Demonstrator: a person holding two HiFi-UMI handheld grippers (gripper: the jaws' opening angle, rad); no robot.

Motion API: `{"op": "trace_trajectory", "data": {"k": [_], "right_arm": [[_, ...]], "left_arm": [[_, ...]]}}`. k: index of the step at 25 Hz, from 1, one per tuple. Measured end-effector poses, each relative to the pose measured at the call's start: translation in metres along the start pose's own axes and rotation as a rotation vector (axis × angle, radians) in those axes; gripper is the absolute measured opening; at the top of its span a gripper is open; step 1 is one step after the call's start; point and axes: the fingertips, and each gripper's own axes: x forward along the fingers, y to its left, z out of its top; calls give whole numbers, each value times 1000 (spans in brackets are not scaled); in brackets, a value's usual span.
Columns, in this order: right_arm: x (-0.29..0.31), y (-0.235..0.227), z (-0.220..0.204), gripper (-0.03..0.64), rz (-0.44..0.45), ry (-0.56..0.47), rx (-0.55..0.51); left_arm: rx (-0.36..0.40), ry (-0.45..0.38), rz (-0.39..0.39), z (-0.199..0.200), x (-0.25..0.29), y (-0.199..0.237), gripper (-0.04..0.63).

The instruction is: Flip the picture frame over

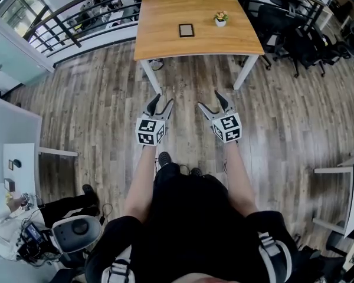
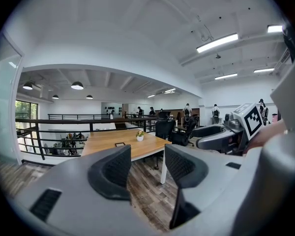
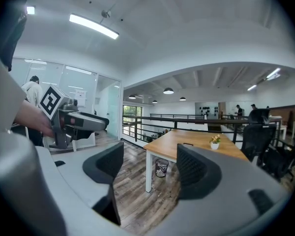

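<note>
A small dark picture frame (image 1: pixel 186 30) lies flat near the middle of the wooden table (image 1: pixel 165 40), well ahead of me. It also shows far off as the picture frame (image 2: pixel 120 144) and the picture frame (image 3: pixel 188 144) in the two gripper views. My left gripper (image 1: pixel 160 104) and right gripper (image 1: pixel 215 102) hang side by side over the floor, short of the table's near edge. Both are open with nothing between their jaws.
A small potted plant (image 1: pixel 220 19) stands on the table right of the frame. Black office chairs (image 1: pixel 295 34) crowd the table's right side. A railing (image 1: pixel 76 16) runs behind and to the left. A wastebasket (image 3: pixel 162 167) sits under the table. White desks flank the wooden floor.
</note>
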Motion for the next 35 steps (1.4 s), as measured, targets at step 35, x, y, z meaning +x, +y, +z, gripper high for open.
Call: {"op": "trace_trajectory", "data": {"k": [35], "right_arm": [[197, -57, 15, 319, -129, 72, 63]], "left_arm": [[-70, 17, -112, -1, 140, 177, 219]]}}
